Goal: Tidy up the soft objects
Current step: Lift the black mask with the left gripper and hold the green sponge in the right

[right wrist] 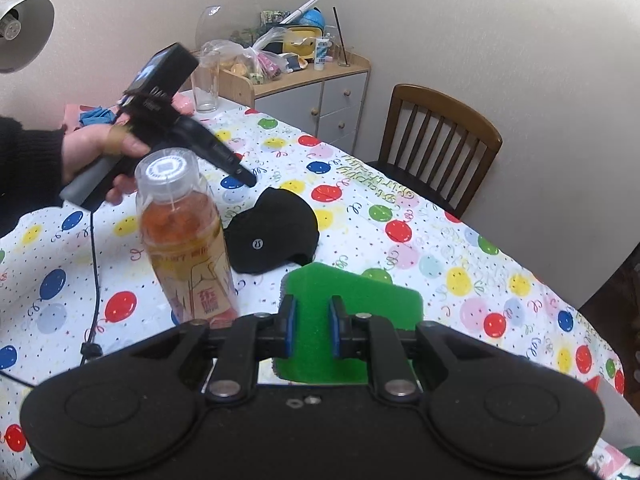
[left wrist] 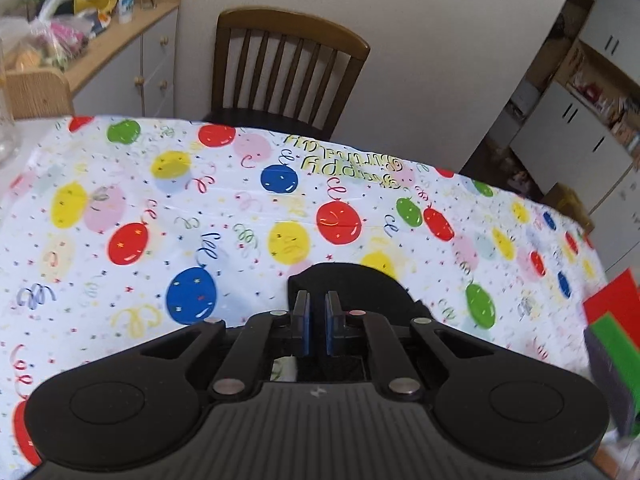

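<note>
The table (left wrist: 120, 200) has a white party cloth w/ red, blue, yellow & green balloons on it. A brown wooden chair (left wrist: 288, 68) stands at the far side, by a plain pale wall. A grey cupboard (right wrist: 328, 100) w/ a wood top is near the chair, piled w/ bags & bottles. A lamp (right wrist: 24, 28) shows at the top left of the right cam.

Left gripper (left wrist: 317, 320): the two blue pads are pressed almost together, nothing pinched betw. them. It's held above the table, pointing down at the black cap (left wrist: 352, 284), which lies on the cloth just past the tips. Can't tell if it touches the cap. In the right cam you see the hand (right wrist: 96, 152) w/ a black sleeve holding that gripper over the cap.

Right gripper (right wrist: 314, 328): the pads are pinching a green sponge (right wrist: 360, 300). The sponge sticks out past the tips, lifted up off the cloth.

Other stuff: a bottle (right wrist: 184, 240) of orange drink w/ a clear lid stands close on the left of the right gripper, betw. it & the hand. An empty glass (right wrist: 206, 80) stands far back by the cupboard. A thin black cable (right wrist: 94, 272) runs down the cloth on the left. The cap sits behind the sponge, right of the bottle.
</note>
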